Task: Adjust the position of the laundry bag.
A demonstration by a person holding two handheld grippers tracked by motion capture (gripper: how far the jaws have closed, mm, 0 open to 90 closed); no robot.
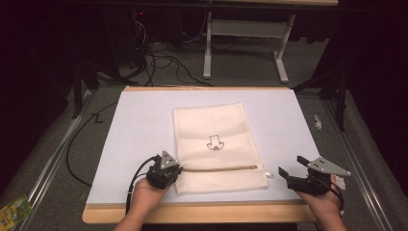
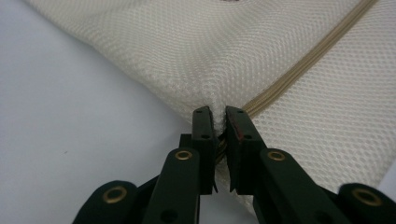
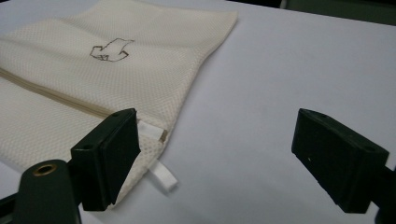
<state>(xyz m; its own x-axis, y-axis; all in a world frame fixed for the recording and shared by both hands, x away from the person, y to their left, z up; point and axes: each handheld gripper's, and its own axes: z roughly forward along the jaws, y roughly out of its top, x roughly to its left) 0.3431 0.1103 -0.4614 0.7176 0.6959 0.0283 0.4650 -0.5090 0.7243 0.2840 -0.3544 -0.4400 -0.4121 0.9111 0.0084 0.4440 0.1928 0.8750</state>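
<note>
A white table carries a cream mesh bag lying flat at its middle, zipper near the front edge. The left gripper pinches the bag's left edge at the zipper's end. The right gripper, jaws spread wide, sits just beside the bag's white tab.

Lab setup, loose floor cables (tangled), dark curtained surround

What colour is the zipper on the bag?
The zipper on the cream mesh bag is tan, clearest in the left gripper view.
</note>
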